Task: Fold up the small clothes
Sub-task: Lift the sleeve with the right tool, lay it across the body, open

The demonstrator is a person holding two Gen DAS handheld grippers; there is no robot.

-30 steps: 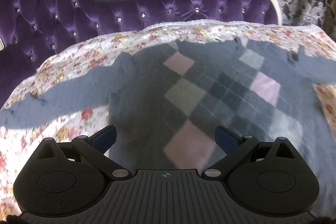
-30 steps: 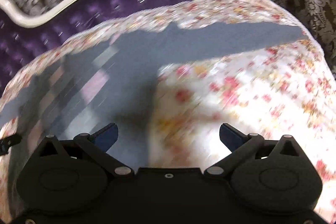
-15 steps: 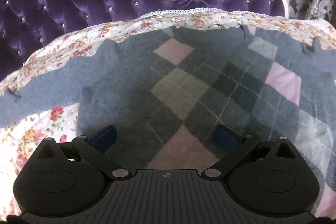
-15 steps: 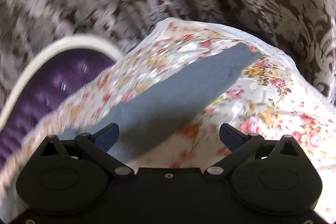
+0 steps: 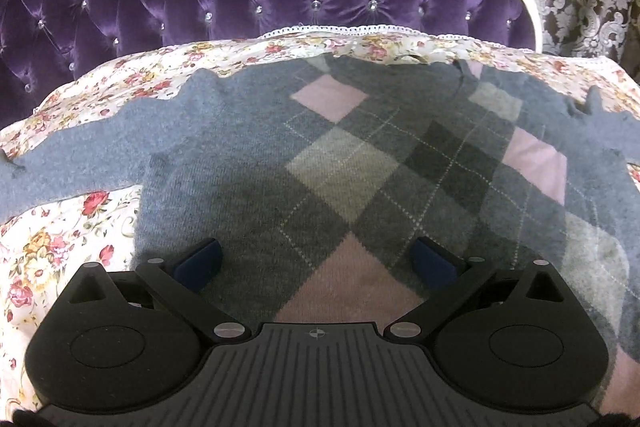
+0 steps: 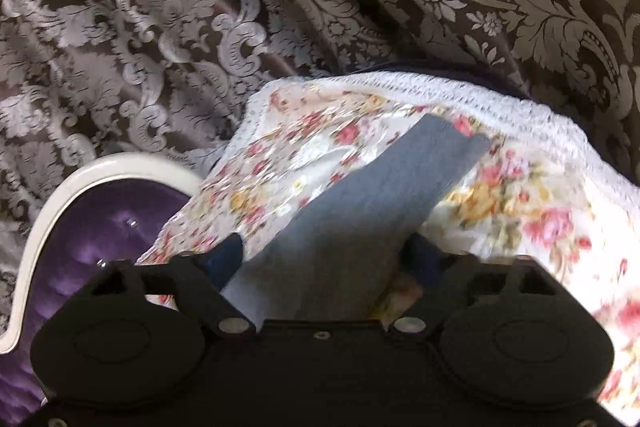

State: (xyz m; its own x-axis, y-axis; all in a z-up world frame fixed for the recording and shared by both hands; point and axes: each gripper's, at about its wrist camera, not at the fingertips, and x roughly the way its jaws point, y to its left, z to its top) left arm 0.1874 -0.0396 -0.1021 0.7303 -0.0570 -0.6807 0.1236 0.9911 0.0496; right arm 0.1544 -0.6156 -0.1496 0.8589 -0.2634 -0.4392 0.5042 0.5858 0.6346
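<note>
Home interior, bedroom or sitting room. Far side: tufted purple velvet headboard [image 5: 280, 3] with white curved frame, crystal buttons. Behind: brown damask curtain [image 6: 200, 7]. Near: floral bedspread [image 5: 60, 227], lace-edged, carrying argyle sweater [image 5: 360, 163].

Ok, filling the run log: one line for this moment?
stage: pre-fold | sweater: flat on floral cover | left gripper: open, over sweater | right gripper: open, astride sleeve
</note>
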